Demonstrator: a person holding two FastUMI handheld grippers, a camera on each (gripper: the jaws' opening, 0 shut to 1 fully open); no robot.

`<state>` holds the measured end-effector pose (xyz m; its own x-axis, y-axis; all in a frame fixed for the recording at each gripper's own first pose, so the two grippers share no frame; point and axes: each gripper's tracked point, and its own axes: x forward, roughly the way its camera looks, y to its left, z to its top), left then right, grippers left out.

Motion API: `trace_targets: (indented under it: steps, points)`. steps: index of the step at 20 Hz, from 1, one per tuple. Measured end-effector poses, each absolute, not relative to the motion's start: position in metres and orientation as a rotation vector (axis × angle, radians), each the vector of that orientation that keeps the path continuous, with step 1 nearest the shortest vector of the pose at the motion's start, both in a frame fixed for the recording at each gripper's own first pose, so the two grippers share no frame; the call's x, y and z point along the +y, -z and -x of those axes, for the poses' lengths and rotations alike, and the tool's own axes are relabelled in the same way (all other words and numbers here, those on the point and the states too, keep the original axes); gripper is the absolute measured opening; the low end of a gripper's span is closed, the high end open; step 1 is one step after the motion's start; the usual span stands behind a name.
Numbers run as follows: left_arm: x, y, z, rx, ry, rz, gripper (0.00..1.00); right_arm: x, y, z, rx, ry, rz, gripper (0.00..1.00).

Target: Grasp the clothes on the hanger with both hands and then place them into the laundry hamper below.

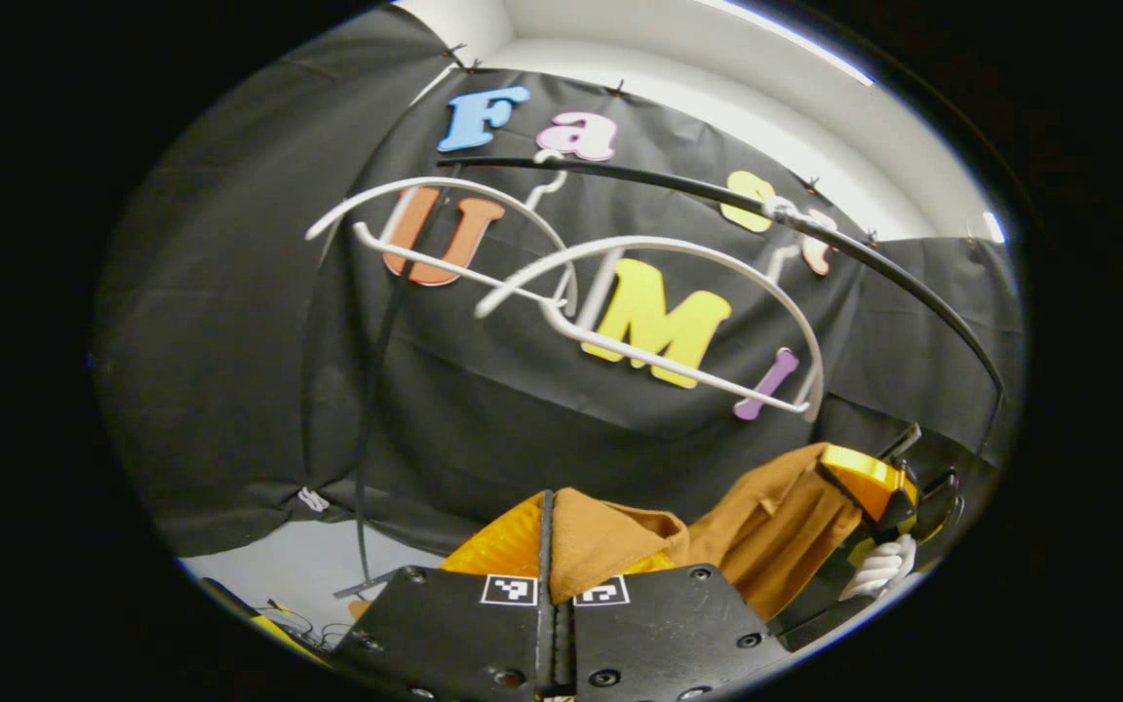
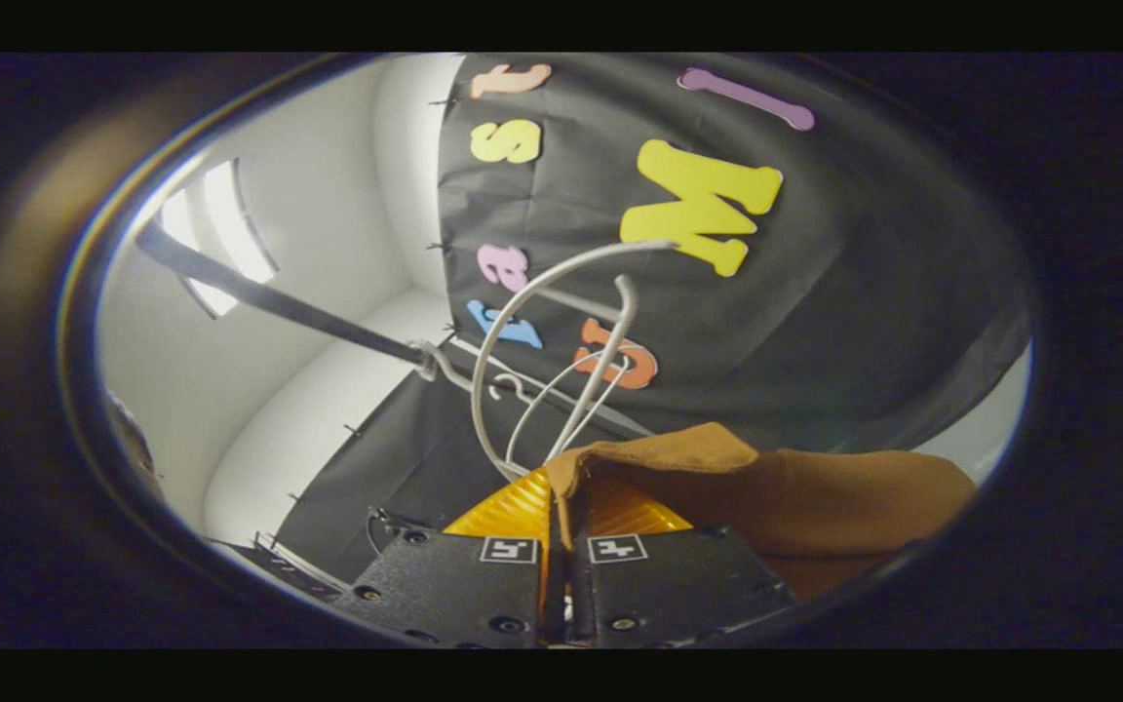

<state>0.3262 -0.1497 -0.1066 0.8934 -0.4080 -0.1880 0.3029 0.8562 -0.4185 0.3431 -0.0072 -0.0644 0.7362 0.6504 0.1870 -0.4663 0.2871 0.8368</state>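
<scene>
Cloth of the brown garment [image 1: 610, 541] is sitting pinched between the two yellow fingers of the left tongs [image 1: 550, 546], which are pressing together on it. In the right gripper view the right tongs [image 2: 561, 507] are gripping another edge of the same garment [image 2: 776, 487] in the same way. The garment is hanging off the hangers, stretching between both tongs, below the white hangers [image 1: 561, 292]. These hangers are hanging bare on the dark rail [image 1: 717, 200]. In the left gripper view the right tongs [image 1: 873, 487] are appearing at the right, a white-gloved hand [image 1: 881, 567] holding them
</scene>
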Motion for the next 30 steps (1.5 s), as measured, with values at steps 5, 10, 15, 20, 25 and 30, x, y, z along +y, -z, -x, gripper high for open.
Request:
trace_targets:
  steps: [5,10,15,20,25,30]
  points:
    - [-0.194,0.111,-0.303,0.302,0.507,0.289,0.05,0.062,0.081,-0.318,0.287,-0.791,-0.932,0.06]
    - [-0.205,0.152,-0.285,0.361,0.546,0.236,0.05,0.081,0.128,-0.308,0.373,-0.755,-0.881,0.05]
    - [-0.207,0.255,-0.266,0.543,0.524,0.236,0.05,0.061,0.235,-0.314,0.54,-0.563,-0.844,0.06]
    - [-0.207,0.361,-0.226,0.754,0.475,0.241,0.05,0.043,0.349,-0.291,0.77,-0.388,-0.806,0.07]
    - [-0.197,0.432,-0.187,0.922,0.407,0.232,0.06,0.038,0.439,-0.265,0.959,-0.255,-0.7,0.06]
    - [-0.194,0.44,-0.176,0.964,0.384,0.163,0.06,0.025,0.456,-0.257,1.011,-0.185,-0.604,0.07]
